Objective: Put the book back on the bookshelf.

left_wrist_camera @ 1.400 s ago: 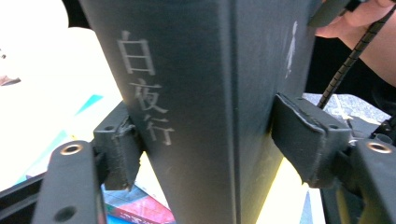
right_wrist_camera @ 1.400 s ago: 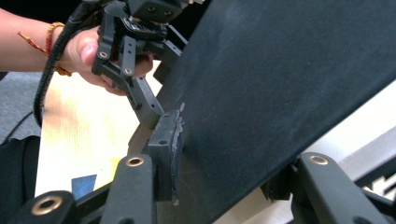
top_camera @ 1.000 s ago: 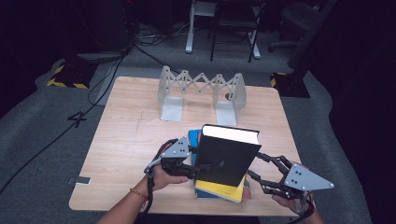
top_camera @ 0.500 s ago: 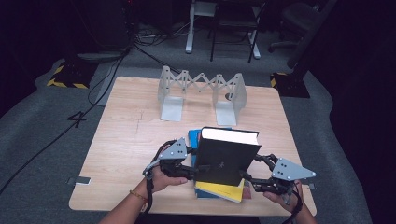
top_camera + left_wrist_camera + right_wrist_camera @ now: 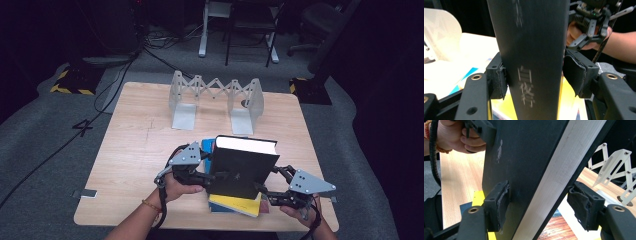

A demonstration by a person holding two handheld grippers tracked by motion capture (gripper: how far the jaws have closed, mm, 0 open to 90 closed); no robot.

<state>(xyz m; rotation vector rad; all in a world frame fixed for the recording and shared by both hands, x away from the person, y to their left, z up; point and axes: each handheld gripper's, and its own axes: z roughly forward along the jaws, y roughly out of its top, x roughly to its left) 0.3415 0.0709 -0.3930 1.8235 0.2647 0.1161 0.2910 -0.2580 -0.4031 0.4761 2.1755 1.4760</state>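
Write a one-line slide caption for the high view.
Two hand-held grippers, left and right, hold a black book upright above stacked books near an accordion rack.

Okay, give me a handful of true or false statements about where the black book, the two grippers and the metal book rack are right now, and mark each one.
1. The black book stands upright above a stack of other books. True.
2. The left gripper has a jaw on each side of the black book's spine. True.
3. The black book already sits inside the expanding metal rack. False: the rack stands apart from it, farther back on the table.
4. The right gripper is over bare table, far from the book. False: its jaws straddle the book's page edge, one pad against the cover, the other with a gap.
5. The top book of the stack is yellow. True.
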